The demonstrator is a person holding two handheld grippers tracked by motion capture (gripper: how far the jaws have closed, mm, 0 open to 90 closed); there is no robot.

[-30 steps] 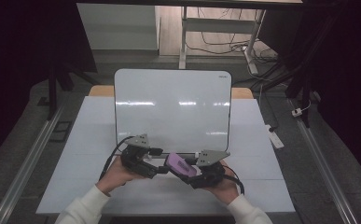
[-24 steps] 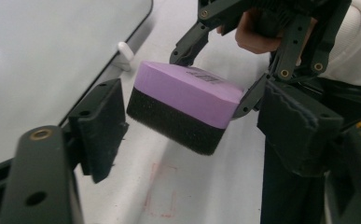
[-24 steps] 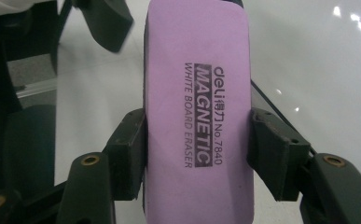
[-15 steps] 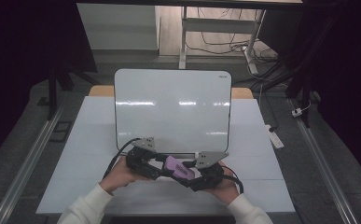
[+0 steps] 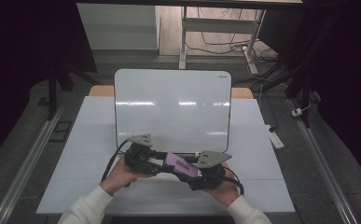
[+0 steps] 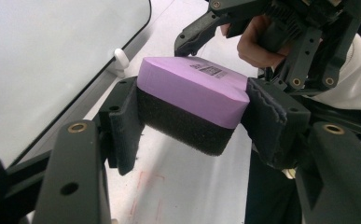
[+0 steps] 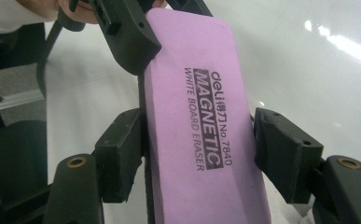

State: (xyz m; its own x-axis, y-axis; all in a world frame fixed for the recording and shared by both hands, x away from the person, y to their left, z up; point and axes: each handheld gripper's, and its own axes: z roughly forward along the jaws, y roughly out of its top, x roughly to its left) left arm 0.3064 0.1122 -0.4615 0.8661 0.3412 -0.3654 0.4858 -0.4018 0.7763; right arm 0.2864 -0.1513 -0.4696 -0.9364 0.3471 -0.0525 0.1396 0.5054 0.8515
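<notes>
Purple whiteboard eraser (image 5: 180, 164), printed "MAGNETIC WHITE BOARD ERASER", dark felt layer under the purple top. It hangs in the air just in front of the whiteboard (image 5: 171, 109), below its lower edge, lifted off the table (image 5: 94, 135), spanning the two tools.

Left gripper (image 6: 192, 119): clenched across one end of the eraser, both pads pressed on its short sides, felt face down. A firm crosswise hold; likely the carrying grip.

Right gripper (image 7: 197, 154): jaws straddle the other end. The left pad sits against the eraser's edge; the right pad stands off with a visible gap. So released or only half closed, not clamping. Cannot tell whether it is arriving or letting go.

Judgement: a hand-to-hand transfer, or a re-grip to square the eraser. Holding it by opposite ends keeps the tools from colliding and leaves the felt free.

Whiteboard stands propped upright behind the eraser, its face blank and glossy. A small white clip or foot (image 6: 120, 57) shows at its bottom edge, beside the eraser. Faint red marks (image 6: 145, 191) on the table under the eraser.

White sleeves (image 5: 87, 205) enter from the near edge, in front of the eraser.
</notes>
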